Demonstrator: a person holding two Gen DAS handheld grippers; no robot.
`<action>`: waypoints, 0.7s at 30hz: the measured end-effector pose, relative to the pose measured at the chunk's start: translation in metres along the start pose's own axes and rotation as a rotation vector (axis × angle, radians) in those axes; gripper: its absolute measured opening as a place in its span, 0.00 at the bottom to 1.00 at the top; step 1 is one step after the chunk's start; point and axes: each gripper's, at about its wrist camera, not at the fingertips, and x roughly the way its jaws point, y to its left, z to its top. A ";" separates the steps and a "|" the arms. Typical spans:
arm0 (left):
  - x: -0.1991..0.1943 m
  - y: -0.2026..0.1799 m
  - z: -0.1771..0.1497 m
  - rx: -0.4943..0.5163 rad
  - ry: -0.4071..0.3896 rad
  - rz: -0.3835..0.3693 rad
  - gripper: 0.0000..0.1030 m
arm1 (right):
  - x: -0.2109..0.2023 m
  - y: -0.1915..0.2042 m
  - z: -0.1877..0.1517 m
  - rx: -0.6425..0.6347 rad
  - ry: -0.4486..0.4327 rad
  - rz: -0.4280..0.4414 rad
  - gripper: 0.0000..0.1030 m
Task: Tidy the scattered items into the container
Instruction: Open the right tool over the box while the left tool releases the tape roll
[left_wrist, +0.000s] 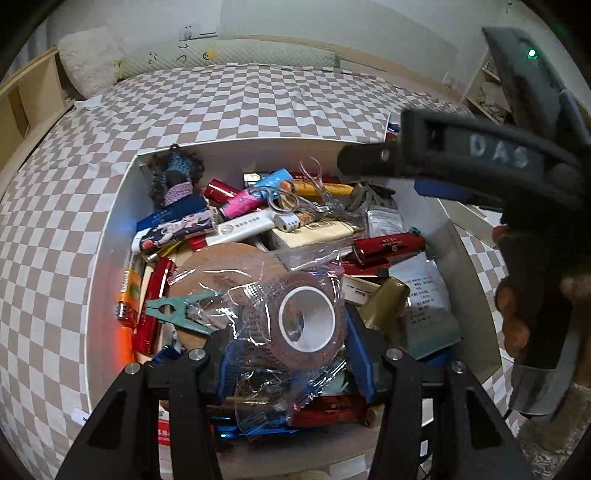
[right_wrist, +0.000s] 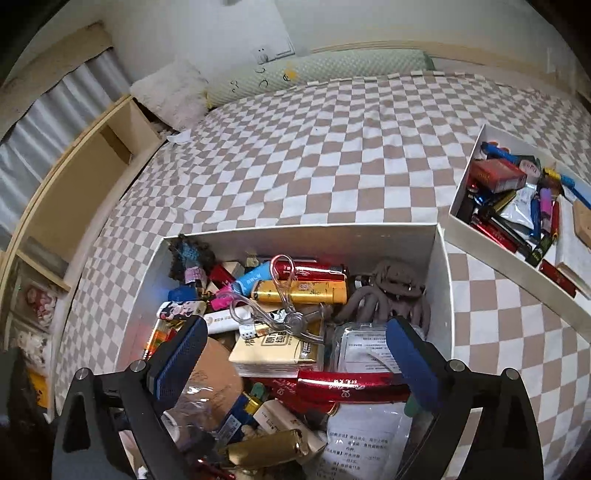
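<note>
A white box (left_wrist: 122, 206) packed with lighters, packets, clear scissors (left_wrist: 295, 195) and a green peg (left_wrist: 177, 310) sits on a checkered bed. My left gripper (left_wrist: 291, 354) hangs low over its near end. It is shut on a brown tape roll (left_wrist: 306, 321) in crinkled clear wrap, held between the blue pads. My right gripper (right_wrist: 295, 363) stands wide open just above the box (right_wrist: 295, 230). A cream packet (right_wrist: 277, 350) and a red lighter (right_wrist: 351, 384) lie below its pads, untouched. In the left wrist view the right gripper (left_wrist: 391, 171) is at the upper right, in a hand (left_wrist: 517, 317).
A second white box (right_wrist: 465, 195) of lighters and packets lies on the bed to the right. The checkered cover (right_wrist: 295, 147) stretches beyond both boxes to pillows (right_wrist: 173, 92) at the wall. A wooden shelf unit (right_wrist: 74, 177) lines the bed's left side.
</note>
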 end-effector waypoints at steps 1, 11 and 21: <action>0.000 0.000 0.000 -0.002 0.005 -0.004 0.49 | -0.001 0.001 0.000 0.000 0.000 0.003 0.94; -0.020 0.008 0.000 -0.053 -0.049 0.037 0.78 | -0.014 0.010 -0.008 -0.045 0.008 -0.021 0.95; -0.042 0.009 -0.009 -0.064 -0.077 0.049 0.78 | -0.034 0.014 -0.019 -0.060 -0.003 -0.078 0.95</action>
